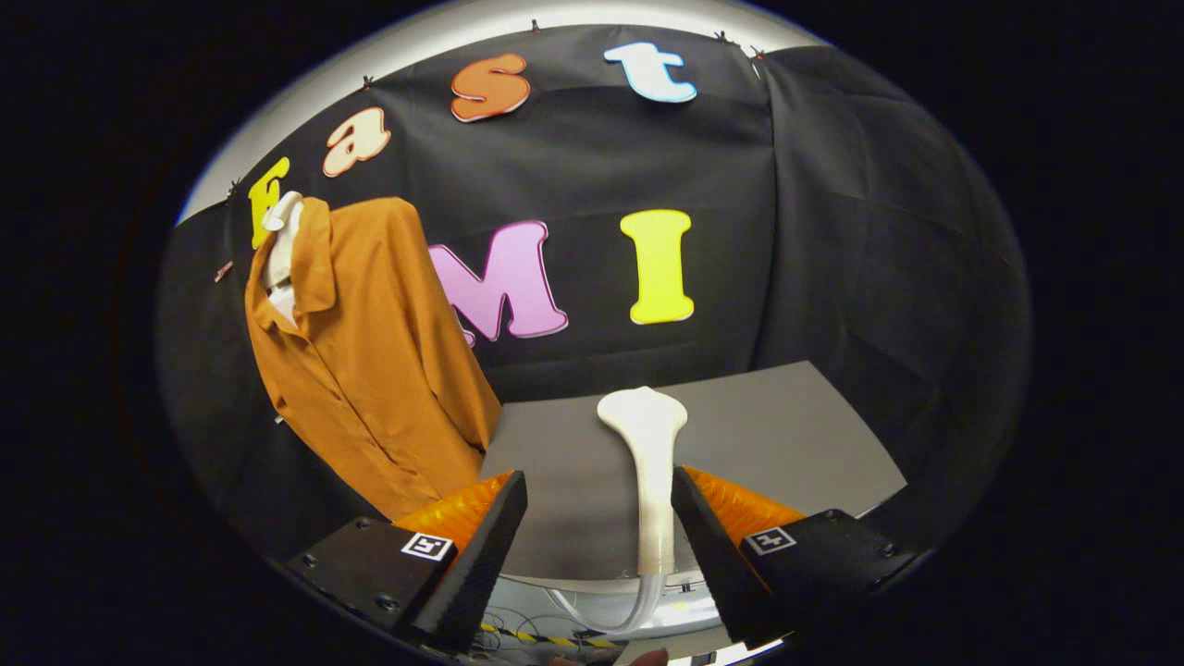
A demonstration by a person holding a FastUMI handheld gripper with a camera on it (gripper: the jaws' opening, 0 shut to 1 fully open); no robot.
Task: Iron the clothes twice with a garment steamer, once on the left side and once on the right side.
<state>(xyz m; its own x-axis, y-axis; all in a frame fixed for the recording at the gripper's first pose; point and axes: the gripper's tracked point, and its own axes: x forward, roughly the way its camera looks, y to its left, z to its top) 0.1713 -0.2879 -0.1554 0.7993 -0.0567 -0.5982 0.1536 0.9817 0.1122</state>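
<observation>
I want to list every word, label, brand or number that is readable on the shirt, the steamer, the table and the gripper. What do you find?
None can be read.
Orange shirt: no label showing.
White steamer: no brand or number showing.
Grey table: plain.
Gripper: square markers carry patterns, not words; its fingers stand open on either side of the steamer.

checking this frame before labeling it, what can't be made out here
- Steamer: gripper view; its hose runs down past the table edge, so the end is hidden.
- Tongs: open; whether the right finger touches the steamer is unclear.
- Shirt: its hem is hidden behind the left finger.
</observation>
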